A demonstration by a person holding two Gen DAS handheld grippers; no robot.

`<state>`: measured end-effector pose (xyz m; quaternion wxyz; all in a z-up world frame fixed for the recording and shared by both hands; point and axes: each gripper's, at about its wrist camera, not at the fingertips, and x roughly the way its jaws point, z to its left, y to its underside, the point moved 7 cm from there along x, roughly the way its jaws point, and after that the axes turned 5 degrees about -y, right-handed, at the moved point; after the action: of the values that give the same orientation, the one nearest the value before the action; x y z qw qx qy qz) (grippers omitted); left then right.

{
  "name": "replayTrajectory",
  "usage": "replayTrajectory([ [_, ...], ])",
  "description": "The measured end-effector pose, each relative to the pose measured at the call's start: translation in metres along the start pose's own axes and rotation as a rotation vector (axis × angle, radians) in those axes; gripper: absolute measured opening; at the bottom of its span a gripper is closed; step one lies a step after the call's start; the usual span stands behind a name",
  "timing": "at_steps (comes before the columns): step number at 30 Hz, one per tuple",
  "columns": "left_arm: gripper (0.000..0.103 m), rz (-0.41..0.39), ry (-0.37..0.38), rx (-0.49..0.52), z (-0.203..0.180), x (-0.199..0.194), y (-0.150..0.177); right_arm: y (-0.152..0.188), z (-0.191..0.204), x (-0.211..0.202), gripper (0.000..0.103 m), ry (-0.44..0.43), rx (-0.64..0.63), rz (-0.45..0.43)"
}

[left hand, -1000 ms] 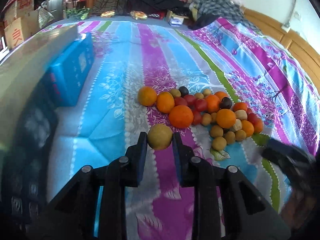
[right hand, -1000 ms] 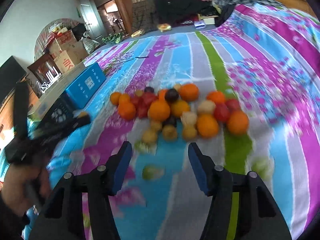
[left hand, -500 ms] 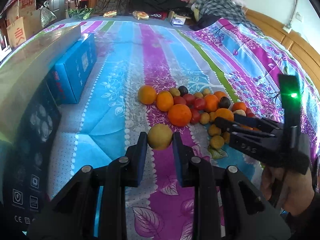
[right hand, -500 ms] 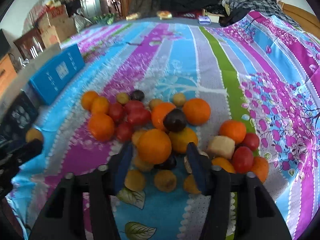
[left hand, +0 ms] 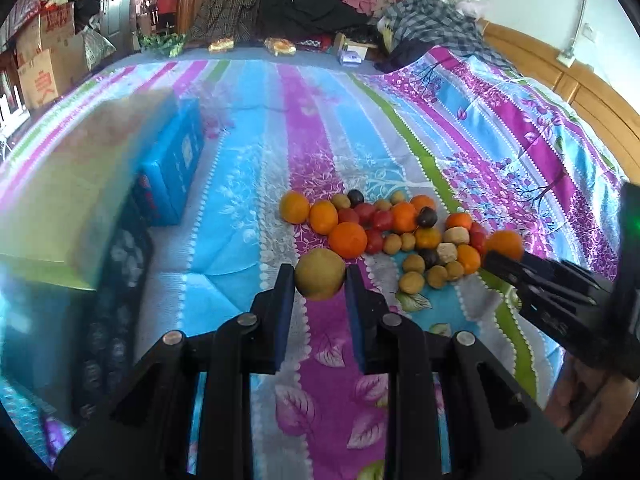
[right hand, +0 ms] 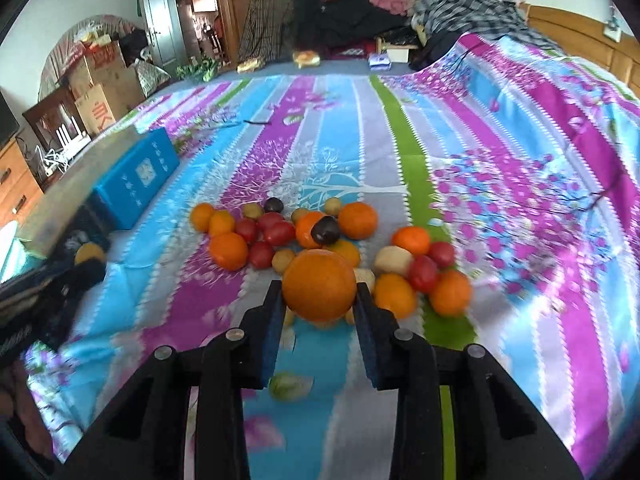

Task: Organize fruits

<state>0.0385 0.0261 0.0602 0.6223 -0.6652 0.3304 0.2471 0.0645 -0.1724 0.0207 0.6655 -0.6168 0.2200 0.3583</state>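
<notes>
A pile of fruit [left hand: 400, 228] lies on the striped bedspread: oranges, red tomatoes, dark plums and small yellow-brown fruits. My left gripper [left hand: 320, 276] is shut on a round yellow-brown fruit [left hand: 320, 274], held above the cloth left of the pile. In the right wrist view my right gripper [right hand: 319, 292] has its jaws closing on a large orange [right hand: 319, 286], pads against both its sides, lifted just over the pile [right hand: 332, 240]. From the left wrist view that right gripper [left hand: 500, 254] shows at the right edge with the orange [left hand: 505, 243] at its tip.
A blue box [left hand: 172, 172] and a long pale carton [left hand: 72, 184] lie at the left of the bed. Clothes are heaped at the far end [right hand: 380, 4]. A wooden bed frame [left hand: 568, 80] borders the right. Cardboard boxes [right hand: 100, 84] stand beyond the left side.
My right gripper went down into the pile, closed round the large orange and rose with it. My left gripper has risen a little, still holding the yellow-brown fruit.
</notes>
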Motion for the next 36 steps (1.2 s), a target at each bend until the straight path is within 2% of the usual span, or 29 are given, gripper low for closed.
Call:
replayTrajectory([
  [5, 0.026, -0.043, -0.009, 0.02, -0.001, -0.04, -0.009, 0.003, 0.013, -0.054, 0.038, 0.001, -0.009, -0.048],
  [15, 0.026, -0.111, -0.028, -0.013, 0.013, -0.097, -0.025, -0.024, 0.04, -0.12, 0.038, 0.008, -0.03, -0.125],
  [26, 0.026, -0.181, -0.089, -0.088, 0.06, -0.144, -0.032, -0.046, 0.103, -0.156, 0.038, -0.037, -0.101, -0.172],
  [36, 0.026, -0.235, -0.17, -0.166, 0.119, -0.185, -0.031, -0.064, 0.174, -0.166, 0.038, -0.124, -0.17, -0.176],
])
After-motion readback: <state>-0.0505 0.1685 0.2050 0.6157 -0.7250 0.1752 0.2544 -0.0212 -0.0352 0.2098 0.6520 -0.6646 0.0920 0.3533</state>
